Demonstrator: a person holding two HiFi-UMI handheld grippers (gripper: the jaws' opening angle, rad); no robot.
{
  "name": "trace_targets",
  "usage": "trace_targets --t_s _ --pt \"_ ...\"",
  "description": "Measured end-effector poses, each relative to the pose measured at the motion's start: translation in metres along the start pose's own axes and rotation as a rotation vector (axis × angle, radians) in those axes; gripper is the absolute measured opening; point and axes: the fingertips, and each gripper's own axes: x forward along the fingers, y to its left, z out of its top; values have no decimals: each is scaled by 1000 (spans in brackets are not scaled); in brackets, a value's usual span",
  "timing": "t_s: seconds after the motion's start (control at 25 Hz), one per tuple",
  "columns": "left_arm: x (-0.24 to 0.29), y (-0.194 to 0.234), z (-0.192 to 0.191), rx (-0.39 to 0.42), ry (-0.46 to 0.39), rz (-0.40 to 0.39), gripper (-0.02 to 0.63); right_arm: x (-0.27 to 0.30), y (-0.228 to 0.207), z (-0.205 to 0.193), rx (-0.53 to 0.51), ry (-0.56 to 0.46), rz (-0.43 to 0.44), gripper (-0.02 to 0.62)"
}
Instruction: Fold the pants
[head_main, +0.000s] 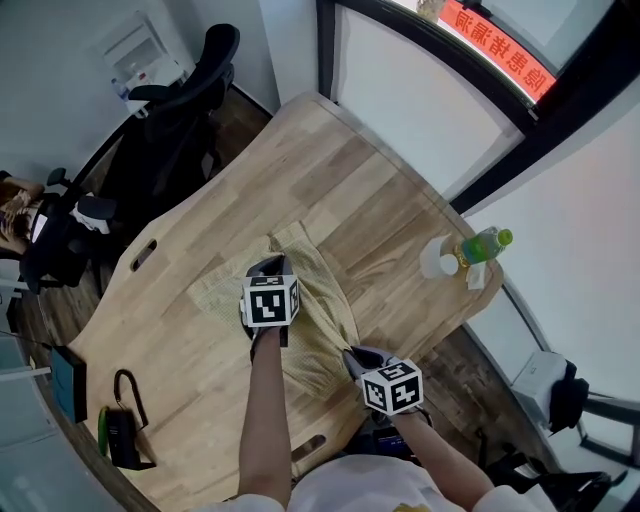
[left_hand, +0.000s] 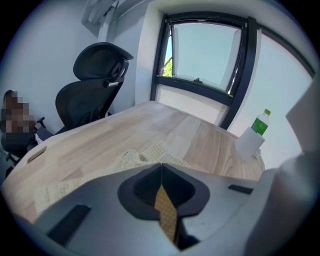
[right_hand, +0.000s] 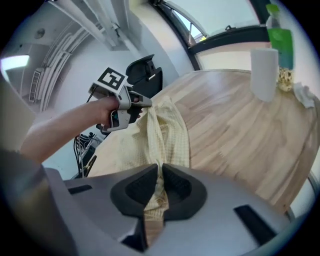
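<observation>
I had the L gripper (head_main: 272, 264) pinched down on a bunched edge of the pale-yellow checked pants (head_main: 312, 300). Its jaws were pressed together w/ a strip of the cloth caught btwn them, as the left gripper view showed plainly. The R gripper (head_main: 352, 356) was likewise clamped on the pants. Its jaws were nearly together w/ a fold of the fabric running up through them in the right gripper view.

The pants lay on the wooden table (head_main: 380, 190), toward its near edge. One part was spread flat on the wood to the left of the L gripper. The rest ran as a gathered, rumpled band from the L gripper back to the R gripper, which sat right at the table's near rim. From the R side I saw the cloth hanging in loose pleats off the L gripper's tip, draped down to the tabletop.

Over at the table's right edge stood a green-capped bottle (head_main: 487, 243) just beside a white cup (head_main: 437, 258), both well apart from the pants. A black office chair (head_main: 185, 100) stood at the far-left end of the table.
</observation>
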Motion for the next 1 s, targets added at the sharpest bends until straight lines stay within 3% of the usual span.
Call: trace_targets --t_s 0.16,0.24,0.44,0.52,0.84,1.0 --pt "-35 -4 30 -51 -117 -2 11 -23 11 21 38 -120 88 26" --pt "-39 -12 44 -38 -151 -23 11 -31 8 24 18 -154 84 26" --pt "16 -29 13 54 -10 -36 11 -14 -28 6 -112 -18 -115 26" --pt "27 -29 -2 70 28 -21 11 -8 -33 2 -156 28 -147 26" --pt "47 -22 -21 72 97 -46 66 8 -35 -6 -61 92 -113 26" --pt "41 -7 -22 83 101 -36 74 22 -14 -9 -69 99 -86 26"
